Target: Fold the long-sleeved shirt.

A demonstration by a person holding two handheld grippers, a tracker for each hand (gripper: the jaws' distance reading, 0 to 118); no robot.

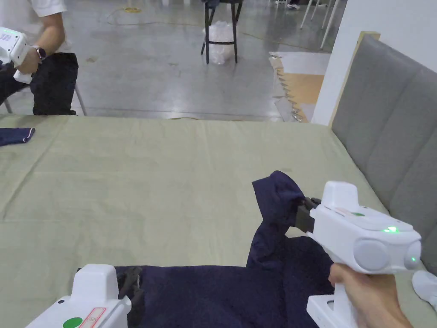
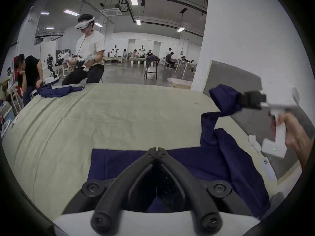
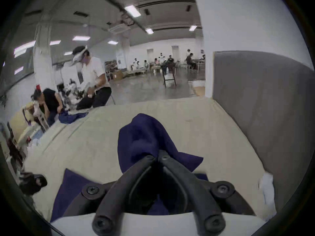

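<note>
Navy long-sleeved shirt [image 1: 222, 294] lies along the lower edge of the head view, on a bed spread with a pale green sheet [image 1: 170, 179]; a grey padded headboard [image 1: 384, 128] runs up the right side. Right gripper [image 1: 301, 211], lower right of the frame, has its fingers [image 3: 164, 158] closed on a bunched sleeve [image 1: 275, 200], lifted clear of the sheet with cloth trailing down to the body of the shirt. Left gripper [image 2: 157, 150], bottom centre of its own view, sits over the shirt's far edge with fingers closed tip to tip; whether any cloth is pinched between them I cannot tell. Judgement: the fabric is light and limp, drapes and crumples under its own weight and will not keep a shape in the air, so it wants low carries and smoothing on the sheet. Best holds are likely the seams and edges: cuff, shoulder, hem corners. A mid-sleeve pinch like this one bunches the cloth. No containers seen. Upper left, another dark garment [image 1: 17, 136] lies near a second person [image 1: 47, 25] holding a gripper.
</note>
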